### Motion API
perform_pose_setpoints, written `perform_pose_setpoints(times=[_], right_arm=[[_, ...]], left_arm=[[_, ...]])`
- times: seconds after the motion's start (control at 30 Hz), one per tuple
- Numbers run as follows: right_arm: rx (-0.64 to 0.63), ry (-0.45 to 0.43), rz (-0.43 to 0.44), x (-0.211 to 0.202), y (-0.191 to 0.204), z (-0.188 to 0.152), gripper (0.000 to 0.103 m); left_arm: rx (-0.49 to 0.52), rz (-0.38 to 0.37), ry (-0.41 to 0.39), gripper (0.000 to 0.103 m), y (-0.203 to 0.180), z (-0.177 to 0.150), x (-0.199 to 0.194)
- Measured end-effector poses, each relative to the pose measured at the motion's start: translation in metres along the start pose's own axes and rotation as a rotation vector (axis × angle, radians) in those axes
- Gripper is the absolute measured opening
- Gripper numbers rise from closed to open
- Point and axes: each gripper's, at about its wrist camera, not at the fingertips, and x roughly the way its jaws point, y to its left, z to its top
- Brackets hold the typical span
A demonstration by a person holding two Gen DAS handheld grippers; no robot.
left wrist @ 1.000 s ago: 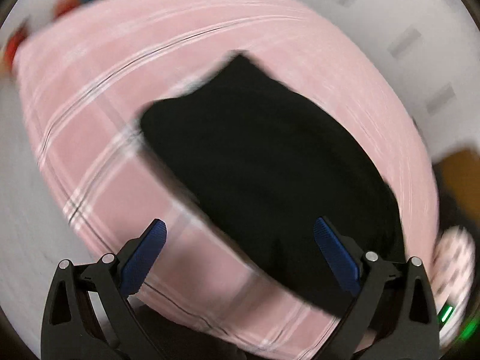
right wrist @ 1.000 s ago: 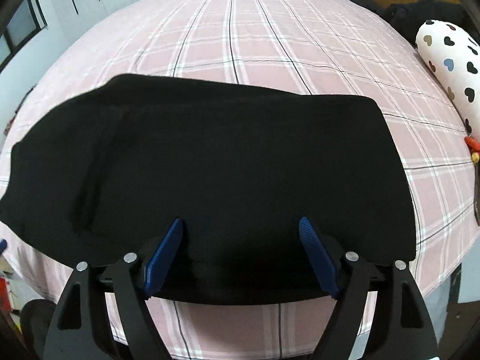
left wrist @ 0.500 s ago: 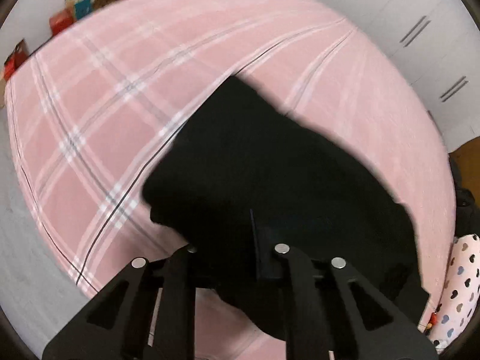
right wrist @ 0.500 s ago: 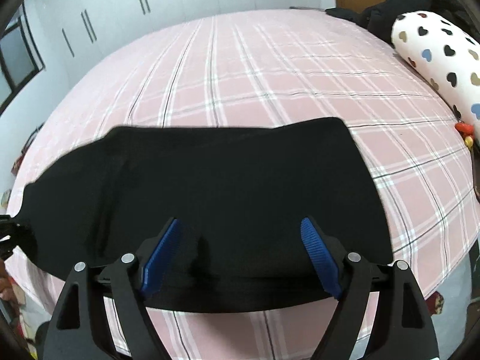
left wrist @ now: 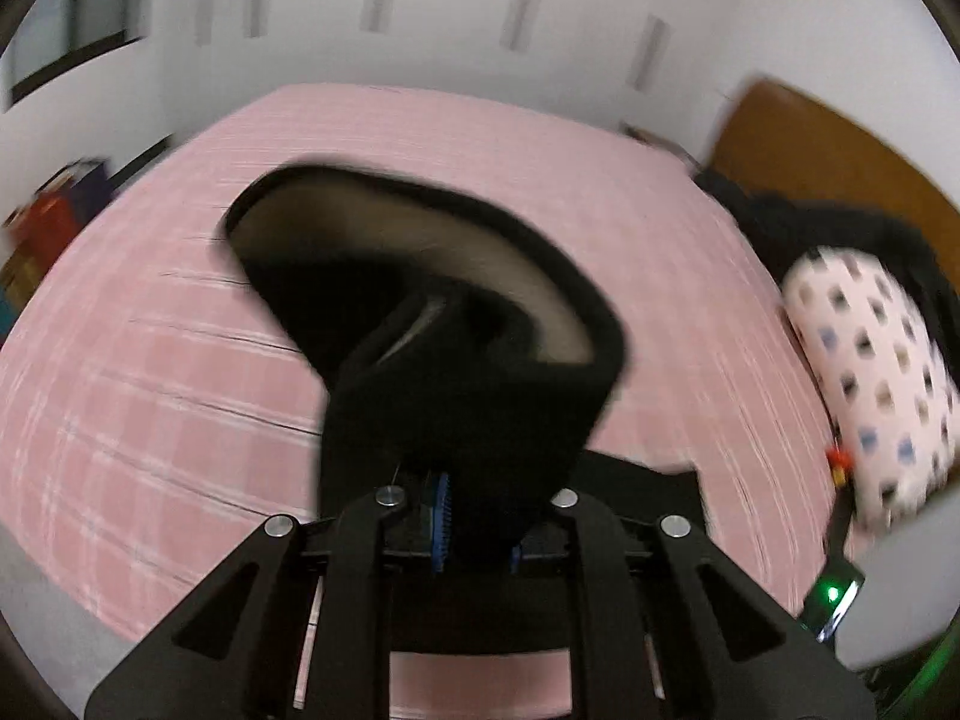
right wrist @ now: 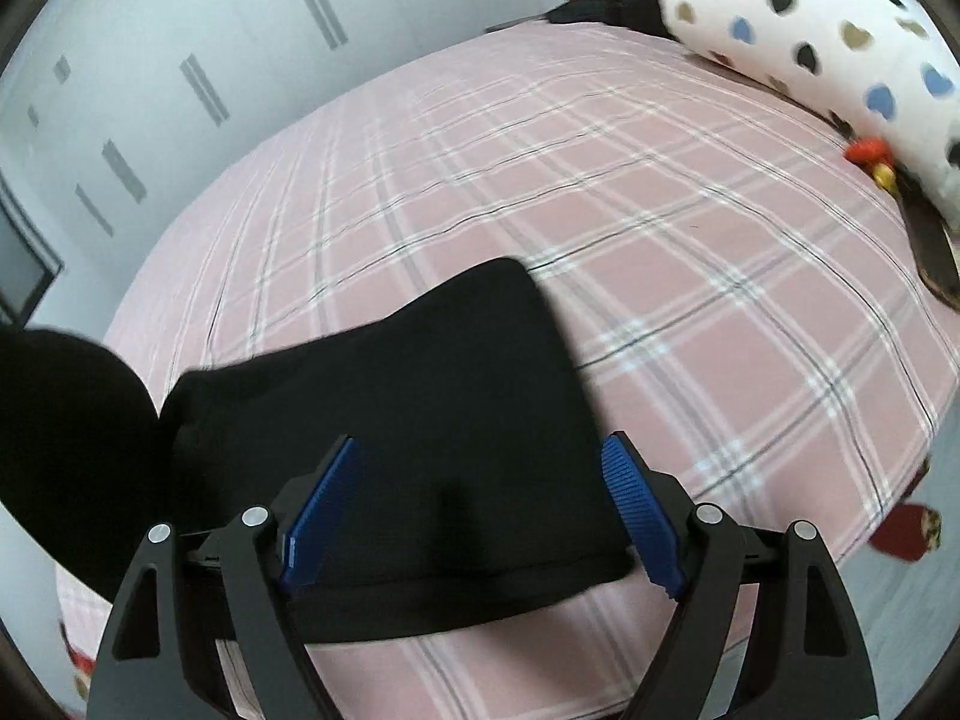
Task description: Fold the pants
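My left claw [left wrist: 474, 519] is clamped on the black pants [left wrist: 456, 396], lifting one end so it curls over and shows a pale grey lining. My right claw [right wrist: 480, 516] is spread wide above the rest, lying flat on the pink plaid bed [right wrist: 690, 276].

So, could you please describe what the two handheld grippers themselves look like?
Both look alike. The right gripper has a black frame of triangular cut-out linkage arms joined by round silver pins, and its fingers carry ribbed bright-blue pads. The left gripper has the same black frame, silver pins and blue pads. No cables, markings or sleeves show.
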Motion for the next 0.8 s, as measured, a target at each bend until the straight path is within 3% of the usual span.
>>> perform_pose_setpoints(times=[0.07, 0.2, 0.27, 0.3, 0.4, 0.43, 0.47, 0.53, 0.63, 0.8], right_arm=[[0.046, -0.009, 0.001, -0.002, -0.017, 0.004, 0.081], [0.151, -0.031, -0.015, -0.01, -0.053, 0.008, 0.081], [0.201, -0.037, -0.016, -0.013, -0.072, 0.01, 0.081], [0.22, -0.039, -0.015, -0.015, -0.079, 0.01, 0.081], [0.239, -0.048, 0.013, -0.018, -0.09, 0.011, 0.081], [0.237, -0.048, 0.019, -0.019, -0.091, 0.011, 0.081], [0.233, -0.049, 0.019, -0.019, -0.09, 0.012, 0.081], [0.22, -0.051, 0.021, -0.02, -0.085, 0.012, 0.081], [0.172, -0.047, 0.006, -0.018, -0.069, 0.011, 0.081], [0.113, -0.056, -0.014, -0.021, -0.05, 0.007, 0.081]], left_arm=[[0.059, -0.015, 0.054, 0.013, -0.037, -0.014, 0.025], [0.155, -0.024, 0.29, 0.021, -0.095, -0.072, 0.102], [0.187, 0.031, 0.363, 0.023, -0.105, -0.102, 0.124], [0.202, 0.057, 0.341, 0.024, -0.103, -0.11, 0.121], [0.208, 0.031, 0.277, 0.048, -0.099, -0.114, 0.098], [0.186, 0.009, 0.254, 0.066, -0.094, -0.111, 0.087], [0.169, -0.001, 0.23, 0.091, -0.089, -0.108, 0.08], [0.145, -0.019, 0.122, 0.093, -0.079, -0.099, 0.053], [0.178, 0.031, 0.039, 0.093, -0.068, -0.094, 0.029], [0.173, 0.061, 0.045, 0.093, -0.048, -0.091, 0.021]])
